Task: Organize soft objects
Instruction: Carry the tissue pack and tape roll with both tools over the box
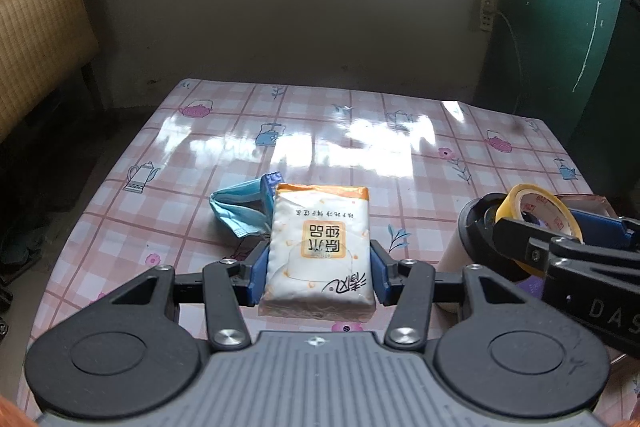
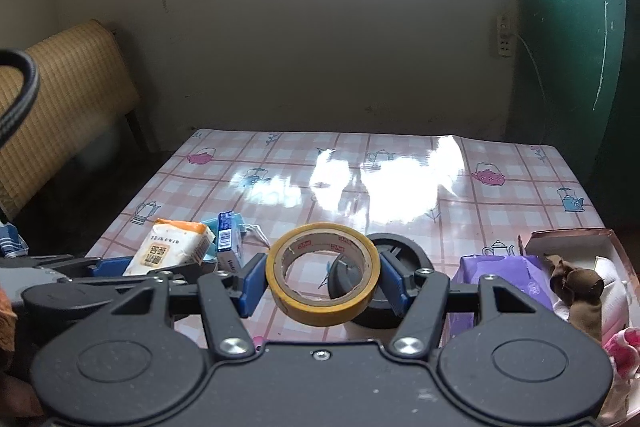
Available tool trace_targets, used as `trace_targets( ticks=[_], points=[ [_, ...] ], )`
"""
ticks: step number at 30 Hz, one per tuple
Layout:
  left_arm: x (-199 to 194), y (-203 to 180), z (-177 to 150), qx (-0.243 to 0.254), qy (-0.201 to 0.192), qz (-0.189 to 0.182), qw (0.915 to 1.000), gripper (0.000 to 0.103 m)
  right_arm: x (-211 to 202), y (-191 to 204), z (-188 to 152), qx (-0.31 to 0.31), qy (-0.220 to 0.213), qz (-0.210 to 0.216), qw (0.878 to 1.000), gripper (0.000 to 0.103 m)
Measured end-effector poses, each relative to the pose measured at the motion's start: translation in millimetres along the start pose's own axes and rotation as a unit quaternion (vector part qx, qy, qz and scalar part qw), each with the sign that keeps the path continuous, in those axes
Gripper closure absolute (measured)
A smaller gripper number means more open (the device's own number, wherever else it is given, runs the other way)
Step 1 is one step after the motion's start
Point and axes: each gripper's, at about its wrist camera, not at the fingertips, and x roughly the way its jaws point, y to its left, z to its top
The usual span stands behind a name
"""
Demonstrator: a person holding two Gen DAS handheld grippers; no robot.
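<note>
My left gripper (image 1: 319, 269) is shut on a white and orange tissue pack (image 1: 320, 247), held just above the checked table (image 1: 200, 131). A crumpled blue face mask (image 1: 238, 209) lies on the table just beyond it, to the left. My right gripper (image 2: 322, 279) is shut on a yellow tape roll (image 2: 323, 273), held over a black-lidded cup (image 2: 384, 251). The tape roll (image 1: 538, 211) and right gripper also show at the right of the left wrist view. The tissue pack (image 2: 170, 247) shows at the left of the right wrist view.
A small blue box (image 2: 228, 241) stands by the mask. A purple soft pack (image 2: 500, 279) lies right of the cup. An open cardboard box (image 2: 568, 239) at the right edge holds a brown cloth (image 2: 576, 291) and white and pink soft things. A woven bench (image 2: 60, 99) stands left.
</note>
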Motion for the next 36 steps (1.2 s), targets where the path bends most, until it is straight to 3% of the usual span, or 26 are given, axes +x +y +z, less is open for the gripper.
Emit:
trace_targets(
  ticks=[36],
  points=[
    [1, -63, 3, 0.047, -0.002, -0.042, 0.9980, 0.052, -19, -63, -6, 0.027, -0.003, -0.070, 0.997, 0.031]
  ],
)
